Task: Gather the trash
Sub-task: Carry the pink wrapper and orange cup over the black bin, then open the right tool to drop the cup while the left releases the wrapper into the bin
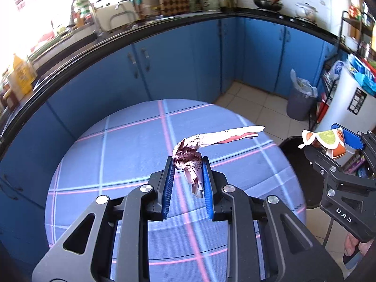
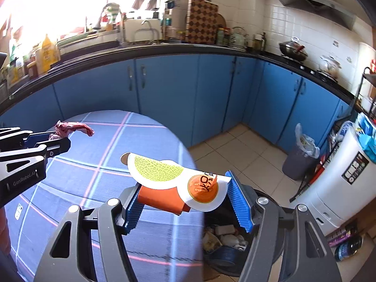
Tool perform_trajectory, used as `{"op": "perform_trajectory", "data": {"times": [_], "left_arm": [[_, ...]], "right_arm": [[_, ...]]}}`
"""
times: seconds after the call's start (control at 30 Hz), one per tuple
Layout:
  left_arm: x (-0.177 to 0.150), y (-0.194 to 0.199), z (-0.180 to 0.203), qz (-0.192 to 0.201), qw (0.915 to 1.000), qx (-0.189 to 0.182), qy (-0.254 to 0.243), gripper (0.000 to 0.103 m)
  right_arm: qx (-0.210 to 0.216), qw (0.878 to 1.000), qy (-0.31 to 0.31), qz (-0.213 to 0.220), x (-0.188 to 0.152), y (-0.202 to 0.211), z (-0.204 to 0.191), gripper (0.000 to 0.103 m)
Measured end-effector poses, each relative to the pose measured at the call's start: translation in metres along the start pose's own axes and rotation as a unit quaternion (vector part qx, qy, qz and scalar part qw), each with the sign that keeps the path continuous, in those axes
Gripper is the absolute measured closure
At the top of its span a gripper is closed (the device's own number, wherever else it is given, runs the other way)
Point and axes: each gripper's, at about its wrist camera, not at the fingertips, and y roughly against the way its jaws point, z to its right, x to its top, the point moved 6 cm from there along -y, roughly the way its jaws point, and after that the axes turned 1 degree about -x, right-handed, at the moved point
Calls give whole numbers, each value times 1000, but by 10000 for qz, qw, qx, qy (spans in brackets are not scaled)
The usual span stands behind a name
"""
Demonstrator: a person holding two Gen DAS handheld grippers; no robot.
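Crumpled pink paper [image 1: 188, 162] clamped in left tool [image 1: 188, 164], held above checked bench [image 1: 117, 155]; long tail points right. Right tool [image 2: 185, 188] clamped on melon-print wrapper [image 2: 178, 181], hanging at bench edge, directly over open black bin [image 2: 225, 244]. Right is nearer; bin lies right of left tool.

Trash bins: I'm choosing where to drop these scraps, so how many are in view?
2. A black bin beside the round table, below the right hand-held gripper; a grey bagged bin by the blue cabinets. Others may be hidden.
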Motion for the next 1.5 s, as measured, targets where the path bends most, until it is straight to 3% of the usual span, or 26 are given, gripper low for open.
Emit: {"op": "perform_trajectory", "data": {"times": [0.5, 1.5], "left_arm": [[25, -25, 93, -82, 9979, -370, -529, 79], [44, -74, 196, -325, 9899, -763, -1153, 79]], "right_arm": [[-237, 9988, -417, -136, -17, -11, 72, 40], [-472, 9902, -1257, -374, -44, -54, 162, 39]]}}
